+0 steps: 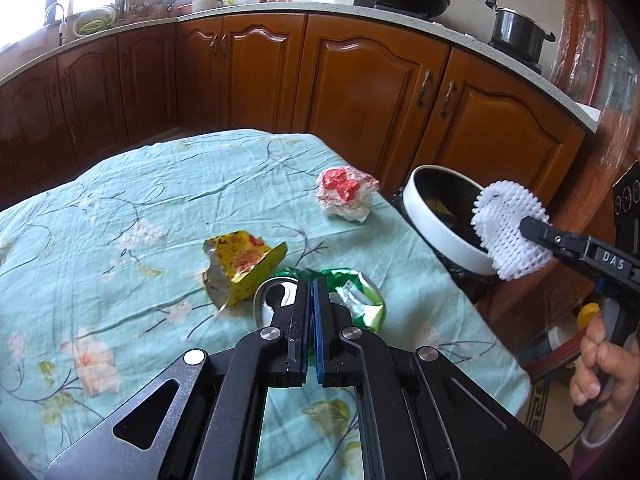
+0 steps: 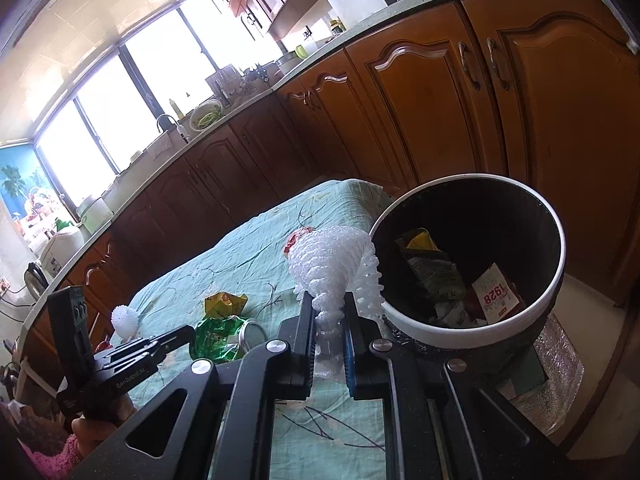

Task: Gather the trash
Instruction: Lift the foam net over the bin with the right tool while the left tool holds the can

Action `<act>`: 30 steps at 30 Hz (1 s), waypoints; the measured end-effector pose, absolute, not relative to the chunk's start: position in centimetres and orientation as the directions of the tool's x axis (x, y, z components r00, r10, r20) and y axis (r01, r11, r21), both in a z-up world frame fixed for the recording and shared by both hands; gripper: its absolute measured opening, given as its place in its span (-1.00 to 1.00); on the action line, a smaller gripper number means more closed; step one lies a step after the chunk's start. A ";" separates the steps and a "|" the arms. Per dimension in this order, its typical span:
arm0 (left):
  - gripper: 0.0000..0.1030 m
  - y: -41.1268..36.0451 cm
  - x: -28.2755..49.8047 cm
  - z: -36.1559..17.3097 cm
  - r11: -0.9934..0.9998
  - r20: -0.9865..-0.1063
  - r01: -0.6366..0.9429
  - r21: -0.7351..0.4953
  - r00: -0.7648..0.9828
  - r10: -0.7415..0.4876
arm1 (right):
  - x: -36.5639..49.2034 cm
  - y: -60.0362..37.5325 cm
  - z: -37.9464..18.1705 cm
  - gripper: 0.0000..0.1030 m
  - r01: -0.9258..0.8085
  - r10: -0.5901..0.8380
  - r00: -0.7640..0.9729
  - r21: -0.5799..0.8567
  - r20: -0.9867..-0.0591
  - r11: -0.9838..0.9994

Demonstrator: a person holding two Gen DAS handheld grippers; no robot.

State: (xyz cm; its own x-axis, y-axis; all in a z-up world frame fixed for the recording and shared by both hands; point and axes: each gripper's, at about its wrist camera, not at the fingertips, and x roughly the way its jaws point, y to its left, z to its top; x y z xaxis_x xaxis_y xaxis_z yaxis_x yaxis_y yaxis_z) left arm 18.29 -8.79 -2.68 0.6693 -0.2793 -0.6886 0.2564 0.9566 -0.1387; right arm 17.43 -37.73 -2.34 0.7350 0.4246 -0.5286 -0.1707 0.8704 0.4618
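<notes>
Here, on the bench (image 1: 120, 208) with its pale green flowered cloth, the trash lies scattered: farthest left a torn yellow wrapper (image 1: 240, 272), beside it a crushed green can (image 1: 352, 296) with its shiny silver end facing the camera, and farther back toward the right a crumpled red-and-white paper ball (image 1: 346, 194). The left gripper (image 1: 310, 284) hangs just over the can with its jaws together, nothing seen between them; whether they touch the can cannot be told. Right of the bench's edge stands the trash bin (image 1: 432, 224), white-rimmed and dark inside, with wrappers and a printed card already lying in it. The right gripper (image 1: 528, 232), gripped by a hand (image 1: 600, 364), has its jaws clamped on a white foam fruit net (image 1: 506, 228), which it holds at the bin's rim.
</notes>
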 end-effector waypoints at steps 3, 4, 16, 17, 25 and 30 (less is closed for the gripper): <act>-0.86 -7.8 18.1 -4.3 0.960 -0.711 0.234 -0.152 0.649 -0.271 | 17.3 -37.3 -2.3 -0.78 -0.182 0.434 0.730 0.462 -0.528 0.868; -0.79 -7.6 17.8 -4.3 0.961 -0.706 0.230 -0.151 0.656 -0.268 | 17.3 -37.1 -2.3 -0.78 -0.184 0.437 0.727 0.462 -0.529 0.867; -0.53 -8.5 18.8 -5.0 0.969 -0.748 0.210 -0.132 0.620 -0.237 | 17.4 -36.7 -2.6 -0.78 -0.183 0.440 0.717 0.464 -0.540 0.867; -0.71 -8.6 19.0 -5.2 0.969 -0.752 0.209 -0.132 0.616 -0.235 | 17.4 -36.7 -2.6 -0.78 -0.181 0.439 0.717 0.464 -0.541 0.867; -0.81 -10.6 19.1 -4.0 0.958 -0.727 0.264 -0.111 0.636 -0.259 | 17.0 -37.7 -2.7 -0.78 -0.160 0.419 0.730 0.460 -0.540 0.873; -0.81 -12.5 19.1 -2.6 0.943 -0.705 0.311 -0.116 0.643 -0.299 | 16.8 -39.5 -2.4 -0.78 -0.132 0.392 0.748 0.459 -0.535 0.878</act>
State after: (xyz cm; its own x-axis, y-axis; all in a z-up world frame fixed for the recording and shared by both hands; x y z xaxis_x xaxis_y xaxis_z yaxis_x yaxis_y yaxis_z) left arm 19.11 -12.46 -2.57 0.6434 -0.2992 -0.7046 0.3111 0.9432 -0.1164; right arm 16.82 -39.54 -2.40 0.7482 0.3924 -0.5350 -0.1321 0.8783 0.4595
